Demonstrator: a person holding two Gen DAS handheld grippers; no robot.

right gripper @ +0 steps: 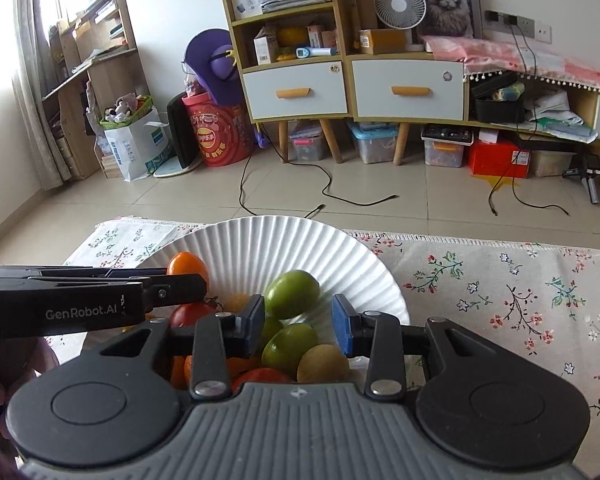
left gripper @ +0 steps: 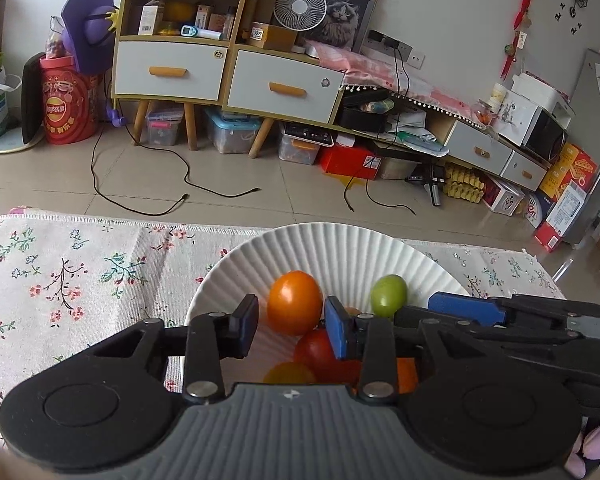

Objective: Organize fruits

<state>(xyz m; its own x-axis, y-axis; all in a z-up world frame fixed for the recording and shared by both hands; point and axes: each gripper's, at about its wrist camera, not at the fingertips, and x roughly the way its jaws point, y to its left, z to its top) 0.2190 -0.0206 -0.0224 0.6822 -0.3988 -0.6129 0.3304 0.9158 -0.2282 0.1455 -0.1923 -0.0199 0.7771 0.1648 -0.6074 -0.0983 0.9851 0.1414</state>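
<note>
A white ribbed plate on the floral tablecloth holds several fruits. In the left wrist view an orange fruit, a green one and a red one lie in it. My left gripper is open over the plate, its jaws on either side of the orange fruit's near end. In the right wrist view my right gripper is open above green fruits and a brownish one. The left gripper reaches in from the left beside an orange fruit.
The floral tablecloth covers the table around the plate. The table's far edge drops to a tiled floor with loose cables. Cabinets and boxes line the far wall.
</note>
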